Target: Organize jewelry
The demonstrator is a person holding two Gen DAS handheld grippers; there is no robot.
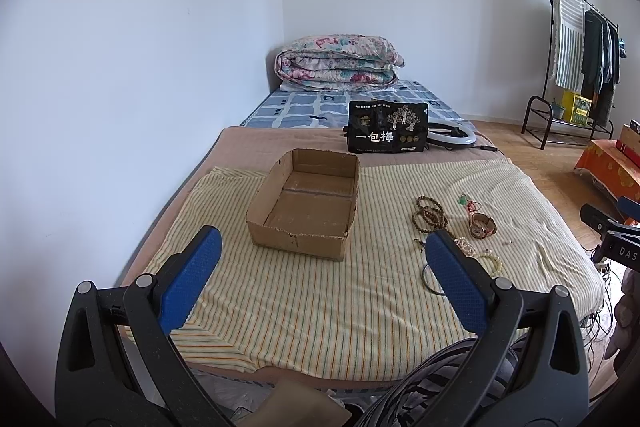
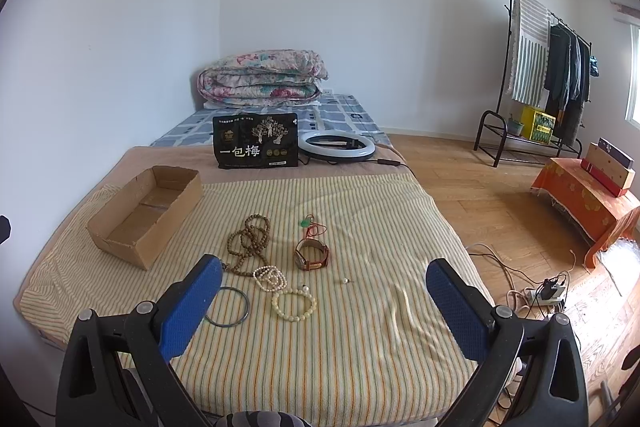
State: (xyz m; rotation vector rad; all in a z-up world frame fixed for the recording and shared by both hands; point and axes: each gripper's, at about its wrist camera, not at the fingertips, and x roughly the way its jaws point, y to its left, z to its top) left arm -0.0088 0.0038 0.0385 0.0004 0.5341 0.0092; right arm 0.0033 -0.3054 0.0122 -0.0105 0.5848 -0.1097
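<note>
From the left wrist view, the left claw (image 1: pixel 323 269) hangs wide open with nothing between its blue pads, above the near edge of the striped cloth (image 1: pixel 320 307) spread on the bed. The cardboard box (image 1: pixel 306 203) sits just ahead, open-topped and bare inside, its front rim ragged. To its right lie the jewelry pieces: the brown bead strand (image 1: pixel 430 213) and the watch (image 1: pixel 482 225), with a pale bracelet partly hidden behind the right pad.

From the right wrist view, the right claw (image 2: pixel 324 273) is likewise spread wide and carries nothing. The pieces lie close together on the cloth, well apart from the box: brown bead strand (image 2: pixel 249 239), watch (image 2: pixel 312 254) with a tan strap, a pearl strand (image 2: pixel 270 277) touching the brown beads' tail, a cream bead bracelet (image 2: pixel 294 304), a thin dark bangle (image 2: pixel 228 307) beside the left pad, a green pendant on red cord (image 2: pixel 308 225), and a tiny loose bead (image 2: pixel 346 281) (easy to miss).

The likeliest trouble, I judge, is tangling: lifting the pearls could drag the brown strand along. The soft cloth may bunch under a pinch, and the bangle lies flat, so pads could slide over it.
</note>
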